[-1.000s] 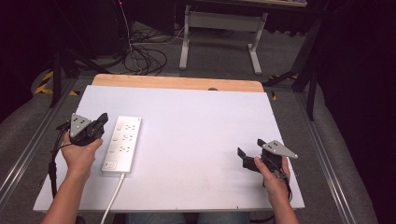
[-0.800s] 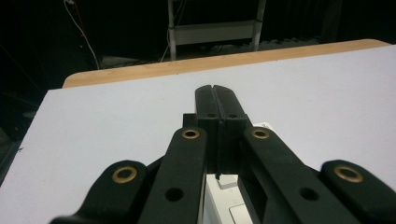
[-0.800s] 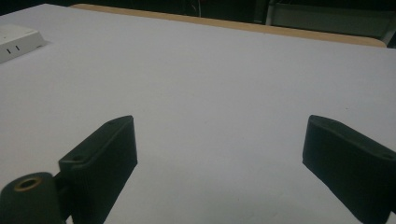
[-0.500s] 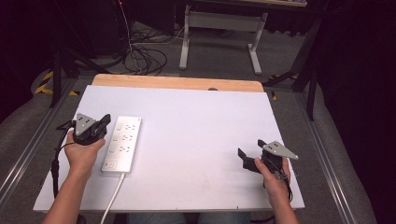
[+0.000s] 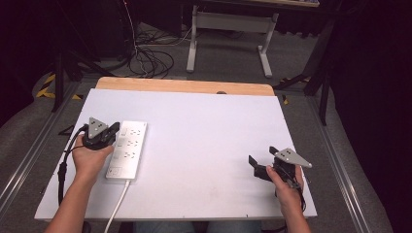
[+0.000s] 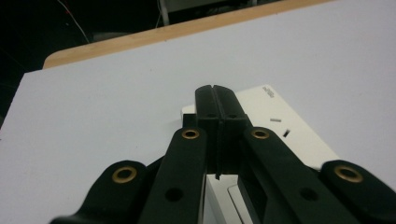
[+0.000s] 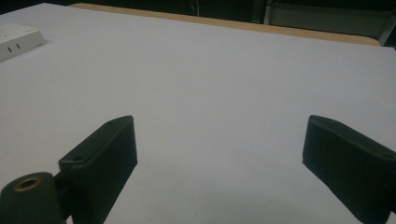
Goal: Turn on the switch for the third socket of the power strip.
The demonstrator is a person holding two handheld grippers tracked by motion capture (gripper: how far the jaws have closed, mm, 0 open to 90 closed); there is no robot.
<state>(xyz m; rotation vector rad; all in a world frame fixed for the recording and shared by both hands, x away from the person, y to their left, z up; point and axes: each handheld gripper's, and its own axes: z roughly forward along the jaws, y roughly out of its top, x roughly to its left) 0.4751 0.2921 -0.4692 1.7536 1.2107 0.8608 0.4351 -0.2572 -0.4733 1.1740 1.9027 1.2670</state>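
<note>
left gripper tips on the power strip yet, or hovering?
Cannot tell. In the left gripper view the shut left gripper overlaps the power strip, but no view plainly shows a contact line or gap beneath the tips.

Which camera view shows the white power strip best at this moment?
The high view: the whole power strip lies on the table with its cord trailing off, beside the shut left gripper. The left gripper view has that gripper's jaws across the strip's top; the right gripper view catches one far corner.
</note>
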